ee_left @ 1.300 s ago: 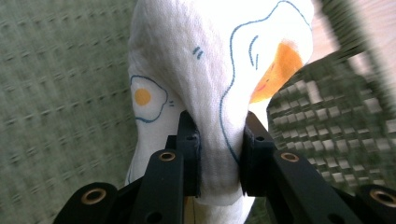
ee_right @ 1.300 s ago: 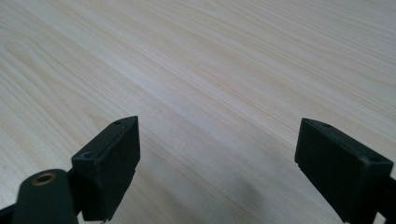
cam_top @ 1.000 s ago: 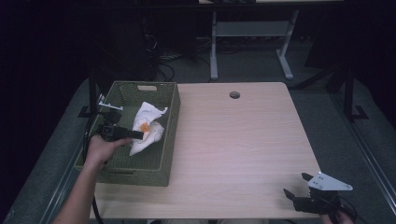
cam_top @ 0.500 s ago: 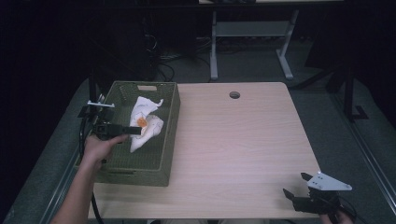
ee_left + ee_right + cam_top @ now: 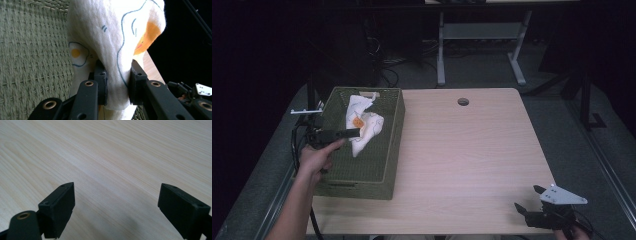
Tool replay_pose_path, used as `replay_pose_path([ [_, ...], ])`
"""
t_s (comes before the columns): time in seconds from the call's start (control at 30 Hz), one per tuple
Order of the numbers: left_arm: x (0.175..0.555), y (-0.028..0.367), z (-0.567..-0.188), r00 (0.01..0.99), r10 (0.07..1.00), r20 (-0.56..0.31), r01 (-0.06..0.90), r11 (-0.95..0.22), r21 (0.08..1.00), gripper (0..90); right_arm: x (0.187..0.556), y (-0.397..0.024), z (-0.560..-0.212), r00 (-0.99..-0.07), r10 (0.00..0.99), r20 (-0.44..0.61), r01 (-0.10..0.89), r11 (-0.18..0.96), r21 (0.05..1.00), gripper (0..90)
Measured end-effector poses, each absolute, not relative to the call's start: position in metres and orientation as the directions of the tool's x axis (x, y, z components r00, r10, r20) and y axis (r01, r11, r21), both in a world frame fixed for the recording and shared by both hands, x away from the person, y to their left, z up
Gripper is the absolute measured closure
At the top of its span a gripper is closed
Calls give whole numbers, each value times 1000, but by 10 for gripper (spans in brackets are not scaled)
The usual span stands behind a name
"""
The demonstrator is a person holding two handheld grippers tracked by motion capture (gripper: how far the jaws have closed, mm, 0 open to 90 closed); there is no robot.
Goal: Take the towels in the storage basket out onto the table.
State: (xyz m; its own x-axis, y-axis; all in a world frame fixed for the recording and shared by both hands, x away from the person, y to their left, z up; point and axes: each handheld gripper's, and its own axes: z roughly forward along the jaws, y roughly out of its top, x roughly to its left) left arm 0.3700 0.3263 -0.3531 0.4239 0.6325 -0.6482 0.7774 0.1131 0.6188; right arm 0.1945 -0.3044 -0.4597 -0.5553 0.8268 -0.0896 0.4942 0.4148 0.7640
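Clearly, the left gripper's (image 5: 351, 133) fingers clamp the white cloth (image 5: 364, 125) over the basket (image 5: 389, 150); the right gripper's (image 5: 528, 199) gape.

Soft white printed cloth (image 5: 112, 37), matt, fine weave, blue line drawing and orange patches; folds loosely. Olive-green woven basket (image 5: 377, 170): coarse, ribbed weave, matt. Pale wood-grain surface (image 5: 112, 157): smooth, slight sheen, fine straight grain. Left gripper (image 5: 117, 82) jaws: matt black plastic, brass-coloured metal rivets. Right gripper (image 5: 116, 207) jaws likewise.
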Motion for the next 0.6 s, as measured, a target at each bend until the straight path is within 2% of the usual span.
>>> replay_pose_path([
  [0.6, 374, 297, -323, 501, 599, -625, 746, 67, 662, 730, 194, -305, -459, -553, 829, -86, 495, 409, 767, 139],
])
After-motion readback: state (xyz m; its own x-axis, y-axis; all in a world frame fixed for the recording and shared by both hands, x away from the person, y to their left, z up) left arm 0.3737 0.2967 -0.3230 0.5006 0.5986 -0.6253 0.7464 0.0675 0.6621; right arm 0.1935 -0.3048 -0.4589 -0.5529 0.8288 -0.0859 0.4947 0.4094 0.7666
